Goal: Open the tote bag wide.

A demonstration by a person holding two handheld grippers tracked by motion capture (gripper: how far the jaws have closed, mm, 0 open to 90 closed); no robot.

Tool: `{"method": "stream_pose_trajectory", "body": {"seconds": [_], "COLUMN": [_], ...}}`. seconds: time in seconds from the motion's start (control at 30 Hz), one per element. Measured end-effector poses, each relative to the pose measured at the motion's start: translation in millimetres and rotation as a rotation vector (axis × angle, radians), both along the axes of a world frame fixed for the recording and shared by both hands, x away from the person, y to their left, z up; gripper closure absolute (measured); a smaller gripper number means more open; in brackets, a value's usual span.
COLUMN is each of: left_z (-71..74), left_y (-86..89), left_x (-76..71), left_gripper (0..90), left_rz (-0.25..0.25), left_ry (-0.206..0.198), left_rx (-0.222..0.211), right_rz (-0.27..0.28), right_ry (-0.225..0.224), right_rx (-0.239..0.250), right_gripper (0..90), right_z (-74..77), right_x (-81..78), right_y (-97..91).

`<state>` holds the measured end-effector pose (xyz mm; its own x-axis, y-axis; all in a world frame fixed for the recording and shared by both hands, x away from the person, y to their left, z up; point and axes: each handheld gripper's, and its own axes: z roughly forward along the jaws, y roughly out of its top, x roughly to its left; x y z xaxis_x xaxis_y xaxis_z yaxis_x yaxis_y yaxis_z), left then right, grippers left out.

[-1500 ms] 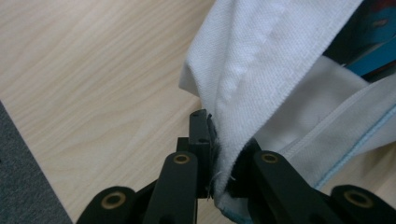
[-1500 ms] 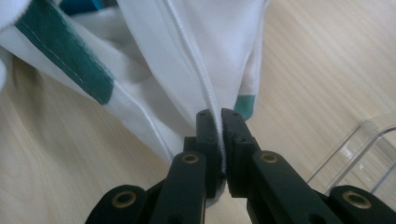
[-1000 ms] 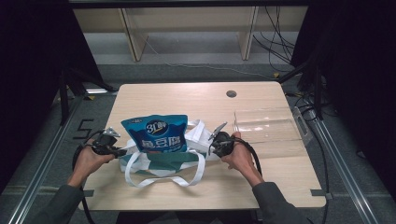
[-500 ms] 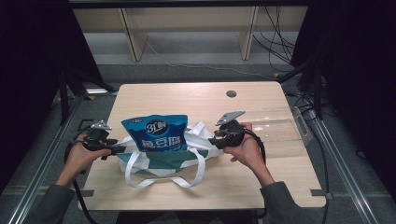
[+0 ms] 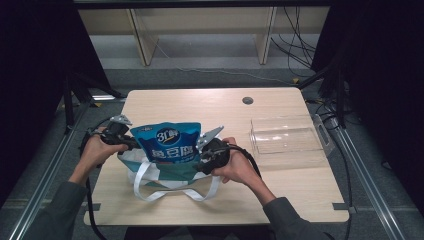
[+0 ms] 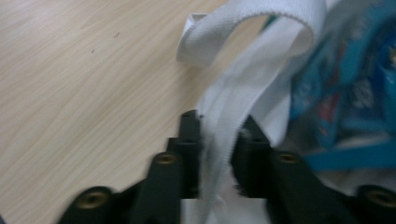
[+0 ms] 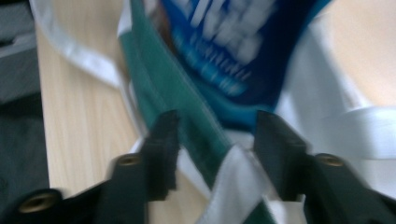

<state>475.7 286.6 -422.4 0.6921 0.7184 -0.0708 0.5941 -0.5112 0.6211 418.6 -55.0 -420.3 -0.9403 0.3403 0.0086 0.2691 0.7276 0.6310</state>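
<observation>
At the near edge of the surface (image 5: pixel 280 190), we have just closed our left tool (image 6: pixel 217 140) on the tote bag (image 5: pixel 165 172) strap (image 6: pixel 224 116); our right tool (image 7: pixel 215 135), jaws apart, straddles its rim, both now higher, pouch (image 5: pixel 167 142) inside

We see a light wooden desk (image 5: pixel 170 105) with a small round dark hole (image 5: pixel 247 100) near its far edge. On the right part of the desk lies a clear plastic tray (image 5: pixel 287 135), shallow and rectangular. Beyond the desk we see a grey floor (image 5: pixel 210 75) and the pale wooden legs of a shelf (image 5: pixel 145 40). Black cables (image 5: pixel 300 45) trail across the floor at the far right. Metal rails (image 5: pixel 370 185) run along both sides of the desk.
</observation>
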Motion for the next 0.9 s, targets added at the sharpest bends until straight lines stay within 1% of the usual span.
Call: {"method": "stream_pose_trajectory", "body": {"seconds": [0.03, 0.07, 0.1, 0.13, 0.17, 0.2, 0.23, 0.27, 0.3, 0.33, 0.37, 0.4, 0.43, 0.47, 0.5, 0.53, 0.57, 0.6, 0.63, 0.67, 0.7, 0.73, 0.77, 0.8, 0.83, 0.87, 0.9], "left_z": [-3.5, -7.0, -12.2, -15.2, -21.1, -24.9, -30.7, -35.0, -41.2, -46.8, -51.0, -56.9, -57.4, -54.7, -51.8, -49.0, -45.0, -40.9, -34.1, -28.4, -22.9, -16.9, -10.0, -1.8, 7.2, 13.9, 18.3], "left_y": [0.6, 0.9, 0.8, 0.7, -0.4, 0.3, -1.1, 0.4, -0.2, -1.4, -1.9, -3.0, -3.0, -2.4, -1.8, -3.2, -2.8, -1.8, 1.0, 4.0, 6.6, 9.2, 11.6, 13.4, 14.0, 13.7, 12.7], "left_x": [3.7, 7.5, 11.6, 14.3, 17.9, 21.2, 23.0, 25.3, 26.5, 26.4, 26.5, 26.6, 26.5, 26.1, 25.4, 22.6, 19.6, 16.3, 11.1, 6.3, 0.7, -4.0, -10.8, -18.1, -27.2, -34.3, -39.7], "left_gripper": [81.6, 83.2, 84.5, 85.1, 85.2, 85.1, 85.0, 84.9, 84.9, 84.9, 84.7, 84.5, 84.2, 83.7, 82.0, 79.8, 75.2, 69.4, 63.2, 56.5, 52.7, 48.5, 45.5, 45.4, 44.4, 43.5, 42.7], "left_rz": [0.009, 0.010, 0.026, 0.031, 0.047, 0.039, 0.065, 0.049, 0.050, 0.062, 0.066, 0.074, 0.078, 0.078, 0.073, 0.095, 0.106, 0.127, 0.154, 0.170, 0.180, 0.174, 0.173, 0.171, 0.164, 0.153, 0.147], "left_ry": [0.023, 0.038, 0.053, 0.063, 0.076, 0.092, 0.107, 0.120, 0.129, 0.134, 0.134, 0.142, 0.141, 0.134, 0.126, 0.105, 0.089, 0.077, 0.062, 0.061, 0.050, 0.048, 0.034, 0.023, -0.003, -0.026, -0.039], "left_rx": [-0.006, -0.002, -0.001, 0.001, 0.004, 0.024, 0.012, 0.045, 0.054, 0.064, 0.070, 0.059, 0.057, 0.059, 0.070, 0.055, 0.051, 0.032, 0.013, -0.011, -0.039, -0.048, -0.085, -0.099, -0.113, -0.123, -0.130], "right_rz": [0.027, 0.059, 0.083, 0.112, 0.121, 0.127, 0.136, 0.136, 0.144, 0.127, 0.147, 0.173, 0.173, 0.172, 0.167, 0.167, 0.155, 0.147, 0.140, 0.137, 0.115, 0.079, 0.084, 0.084, 0.062, 0.042, 0.025], "right_ry": [0.026, 0.022, 0.029, 0.033, 0.047, 0.065, 0.073, 0.083, 0.070, 0.095, 0.093, 0.086, 0.092, 0.086, 0.090, 0.093, 0.095, 0.097, 0.105, 0.112, 0.117, 0.127, 0.122, 0.107, 0.103, 0.087, 0.079], "right_rx": [-0.014, -0.026, -0.054, -0.089, -0.100, -0.122, -0.136, -0.142, -0.169, -0.170, -0.189, -0.205, -0.227, -0.240, -0.255, -0.254, -0.251, -0.245, -0.239, -0.220, -0.189, -0.163, -0.133, -0.105, -0.068, -0.024, -0.003], "right_gripper": [71.6, 76.9, 80.1, 81.0, 81.5, 81.9, 82.1, 82.3, 82.4, 82.5, 82.6, 82.6, 82.4, 82.0, 81.9, 81.8, 81.4, 80.5, 78.4, 73.0, 68.2, 65.0, 60.3, 56.7, 54.5, 51.4, 50.1], "right_z": [-4.0, -7.0, -9.4, -13.0, -15.8, -21.2, -26.2, -32.0, -37.6, -43.3, -49.6, -54.3, -61.3, -63.7, -65.1, -64.9, -64.9, -64.7, -64.9, -62.7, -58.7, -52.8, -47.0, -38.9, -30.4, -20.2, -12.2], "right_x": [-1.6, -2.9, -7.0, -12.2, -15.5, -20.8, -22.8, -24.1, -23.4, -26.1, -25.8, -24.7, -26.3, -26.6, -26.8, -26.8, -26.8, -26.6, -25.9, -25.6, -26.3, -28.7, -29.4, -29.7, -30.2, -28.8, -27.5], "right_y": [0.3, 0.8, 2.0, 4.4, 5.9, 8.2, 9.7, 11.3, 12.4, 15.5, 17.5, 19.0, 22.3, 24.7, 26.6, 26.5, 26.2, 24.6, 23.4, 21.4, 20.0, 19.0, 17.6, 15.1, 11.5, 5.8, 0.4]}}
